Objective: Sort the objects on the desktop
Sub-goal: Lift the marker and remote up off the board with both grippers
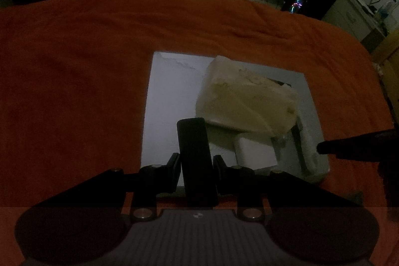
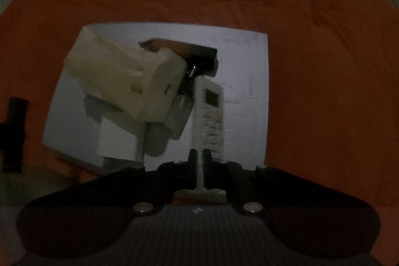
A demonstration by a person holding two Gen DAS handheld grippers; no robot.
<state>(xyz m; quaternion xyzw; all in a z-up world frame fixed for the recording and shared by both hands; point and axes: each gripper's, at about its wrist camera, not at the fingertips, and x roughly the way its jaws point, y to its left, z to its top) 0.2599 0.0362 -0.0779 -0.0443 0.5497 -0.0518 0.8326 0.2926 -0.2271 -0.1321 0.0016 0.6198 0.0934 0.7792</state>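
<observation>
We hold a slim black rigid remote [image 1: 195, 161] in the left gripper [image 1: 196, 173], jaws narrowly clamped on its sides. The right gripper [image 2: 199, 166] is pinched shut on a white plastic remote's [image 2: 208, 116] edge over the white tray [image 2: 249, 146] on the orange-clothed desk [image 2: 324, 66]. Both feel light, stiff, slippery; no lettering is legible.

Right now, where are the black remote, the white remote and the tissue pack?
black remote [image 1: 194, 153]: left wrist view, middle of its body between the jaws.
white remote [image 2: 210, 111]: right wrist view, its keypad face.
tissue pack [image 2: 119, 76]: right wrist view, top face.
</observation>
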